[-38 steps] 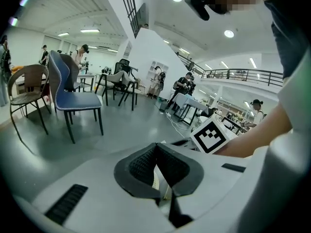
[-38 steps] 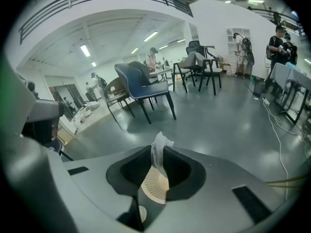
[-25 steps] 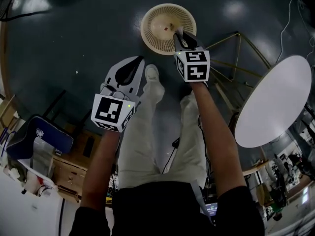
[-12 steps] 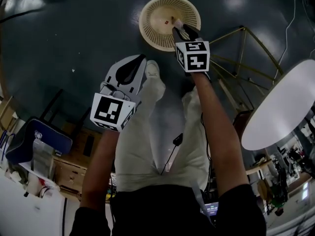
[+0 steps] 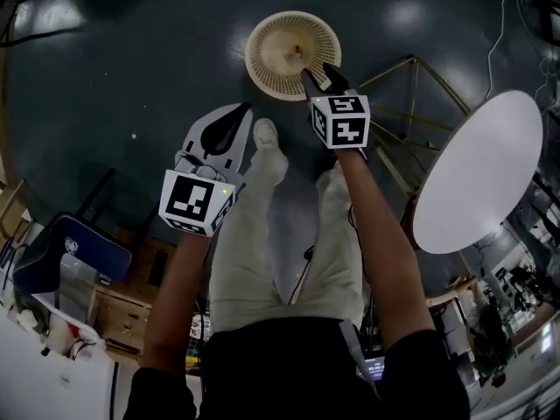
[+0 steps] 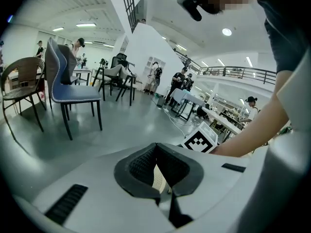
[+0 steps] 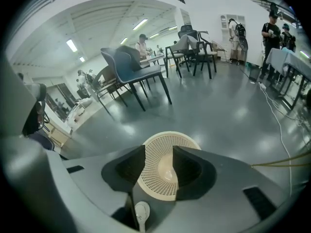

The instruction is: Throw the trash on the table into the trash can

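Trash can (image 5: 292, 55), 12 o'clock: probably light, stiff perforated plastic; grip rim. Right hand-held gripper (image 5: 318, 73) above it, jaws just opened wide, nothing between. Left hand-held gripper (image 5: 238, 116) closed, empty.

- Right claw (image 5: 319, 73) reaches forward and points steeply down; its jaws have just been opening, with nothing between them.
- Left claw (image 5: 242, 112) sits nearer the body, jaws together.
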Demonstrator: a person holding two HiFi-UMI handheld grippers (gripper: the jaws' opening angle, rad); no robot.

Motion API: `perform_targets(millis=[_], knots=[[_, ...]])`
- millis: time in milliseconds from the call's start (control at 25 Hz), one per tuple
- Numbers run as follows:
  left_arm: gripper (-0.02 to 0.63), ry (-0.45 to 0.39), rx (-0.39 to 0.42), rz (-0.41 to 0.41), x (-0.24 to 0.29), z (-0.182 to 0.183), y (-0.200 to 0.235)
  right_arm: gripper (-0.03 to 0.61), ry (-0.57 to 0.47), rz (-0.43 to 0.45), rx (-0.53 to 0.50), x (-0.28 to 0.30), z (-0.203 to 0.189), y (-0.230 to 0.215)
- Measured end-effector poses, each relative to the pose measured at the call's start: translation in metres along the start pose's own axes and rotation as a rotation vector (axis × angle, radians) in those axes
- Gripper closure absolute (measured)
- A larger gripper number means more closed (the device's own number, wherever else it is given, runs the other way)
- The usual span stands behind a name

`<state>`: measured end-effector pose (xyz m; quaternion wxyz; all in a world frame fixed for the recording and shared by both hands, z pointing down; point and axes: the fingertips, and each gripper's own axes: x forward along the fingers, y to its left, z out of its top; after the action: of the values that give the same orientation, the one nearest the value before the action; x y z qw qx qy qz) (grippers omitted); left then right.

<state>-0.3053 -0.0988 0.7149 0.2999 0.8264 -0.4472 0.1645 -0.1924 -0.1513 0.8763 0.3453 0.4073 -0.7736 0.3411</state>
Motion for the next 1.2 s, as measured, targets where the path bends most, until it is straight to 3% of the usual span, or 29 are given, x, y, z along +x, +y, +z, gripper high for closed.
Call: perform_targets(millis=[400,880,1040,1200], knots=[[0.598,-0.027,0.023,-0.005,-0.049,0.077,-0.036,0.419,-0.028,0.028,-0.031,-0.101,0.055,0.041],[0.598,-0.104,0.085,-0.017,-0.100,0.191,-0.083,0.544,-0.225,0.138,-0.071,-0.261,0.172,0.093],[0.598,-0.143,0.150,0.000,-0.114,0.229,-0.089,0.558,-0.312,0.144,-0.118,-0.309,0.210,0.108],[0.598,-0.168,0.165,-0.004,-0.137,0.261,-0.102,0.560,-0.397,0.133,-0.131,-0.363,0.242,0.120]])
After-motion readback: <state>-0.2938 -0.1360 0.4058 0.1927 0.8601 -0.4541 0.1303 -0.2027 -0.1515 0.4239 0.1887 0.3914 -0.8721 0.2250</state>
